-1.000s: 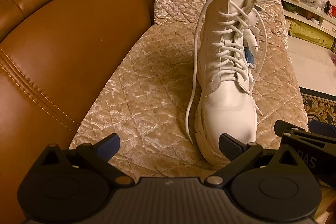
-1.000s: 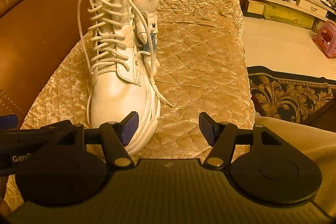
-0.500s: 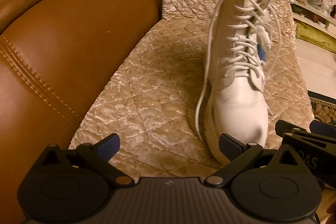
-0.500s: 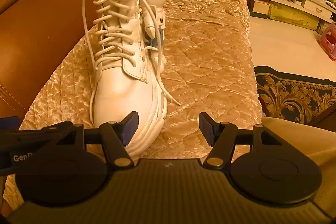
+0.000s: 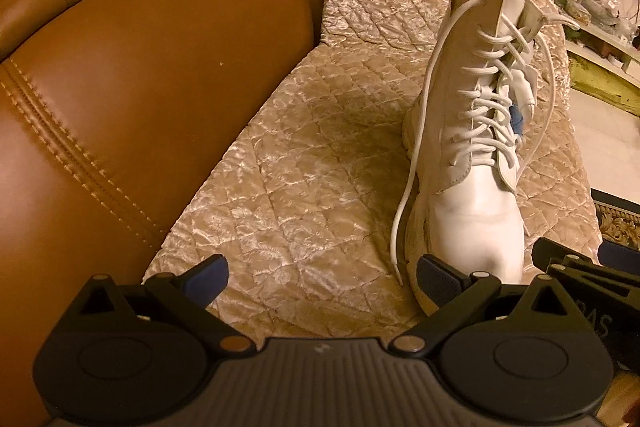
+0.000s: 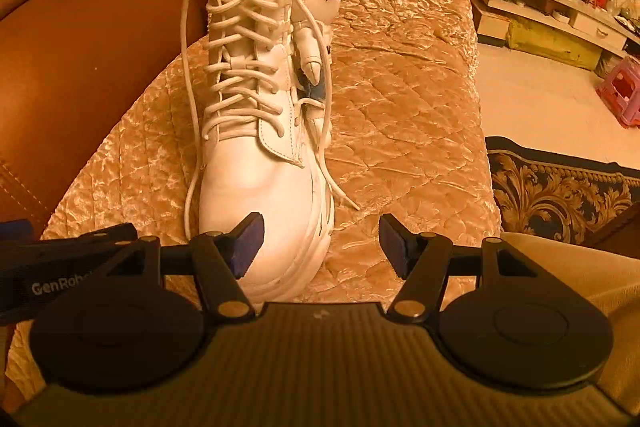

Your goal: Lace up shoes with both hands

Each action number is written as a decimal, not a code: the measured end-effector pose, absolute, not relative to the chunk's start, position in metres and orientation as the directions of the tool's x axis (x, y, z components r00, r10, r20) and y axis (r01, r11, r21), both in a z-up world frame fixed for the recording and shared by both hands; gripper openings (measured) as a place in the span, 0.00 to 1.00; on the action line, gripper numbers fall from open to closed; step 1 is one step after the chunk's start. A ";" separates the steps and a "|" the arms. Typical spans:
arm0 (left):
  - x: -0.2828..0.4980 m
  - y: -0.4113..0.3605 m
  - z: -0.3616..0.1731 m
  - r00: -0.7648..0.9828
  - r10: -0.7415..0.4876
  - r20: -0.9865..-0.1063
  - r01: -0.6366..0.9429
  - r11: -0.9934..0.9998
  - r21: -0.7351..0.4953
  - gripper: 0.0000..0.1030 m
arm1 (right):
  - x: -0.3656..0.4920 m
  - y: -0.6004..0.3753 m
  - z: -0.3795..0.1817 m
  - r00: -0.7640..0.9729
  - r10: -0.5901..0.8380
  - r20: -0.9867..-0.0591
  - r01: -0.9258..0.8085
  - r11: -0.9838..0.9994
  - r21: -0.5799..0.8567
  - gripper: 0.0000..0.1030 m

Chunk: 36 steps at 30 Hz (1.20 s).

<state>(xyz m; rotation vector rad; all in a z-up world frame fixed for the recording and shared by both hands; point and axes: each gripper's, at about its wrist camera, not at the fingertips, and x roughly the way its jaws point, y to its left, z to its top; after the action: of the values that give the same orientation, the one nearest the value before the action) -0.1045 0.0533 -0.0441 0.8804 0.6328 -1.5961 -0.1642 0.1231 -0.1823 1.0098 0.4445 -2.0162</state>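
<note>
1. Bkgd: living room, warm light. Tan leather sofa (image 5: 120, 99) w/ tufted back; quilted beige seat cover (image 5: 312, 187) w/ lace edge spread over the seat. Low shelf unit (image 6: 552, 11) w/ clutter at far right, patterned dark rug (image 6: 560, 183) on the floor, pink stool (image 6: 624, 95) at the edge of right wrist view.
2. White lace-up boot (image 6: 260, 195) stood upright on the cover, toe twd both cams, shaft twd the sofa's far end.
3. Laces (image 6: 240, 59) were crossed up the whole shaft, not tied. Two loose ends: left lace end (image 5: 404, 211) hung down the sofa-back side, tip on the cover beside the toe; right lace end (image 6: 328, 131) ran down the other side, tip on the cover just past the sole.
4. Small white bunny charm (image 6: 320, 23) w/ an X eye hung on the boot's outer side, near the top eyelets.
5. Left gripper (image 5: 320, 275): jaws wide apart, nothing betw them, over the cover just left of the toe. Its right finger sat in front of the toe; contact unclear.
6. Right gripper (image 6: 320, 239): jaws wide apart, holding nothing. Left pad overlapped the toe cap in view; right pad over bare cover. Contact unclear.
7. Both grippers side by side, near each other, neither on a lace.
</note>
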 end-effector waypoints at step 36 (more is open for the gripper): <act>-0.081 0.035 -0.026 -0.149 -0.585 -0.797 0.965 -0.263 0.013 1.00 | -0.148 0.108 -0.158 -0.356 -0.472 -0.807 0.740 -0.669 0.064 0.70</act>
<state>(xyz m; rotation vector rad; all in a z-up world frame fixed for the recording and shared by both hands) -0.0813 0.0350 -0.0261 0.8470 0.6299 -1.6828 -0.1476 0.1078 -0.1575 1.0903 0.4039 -2.0687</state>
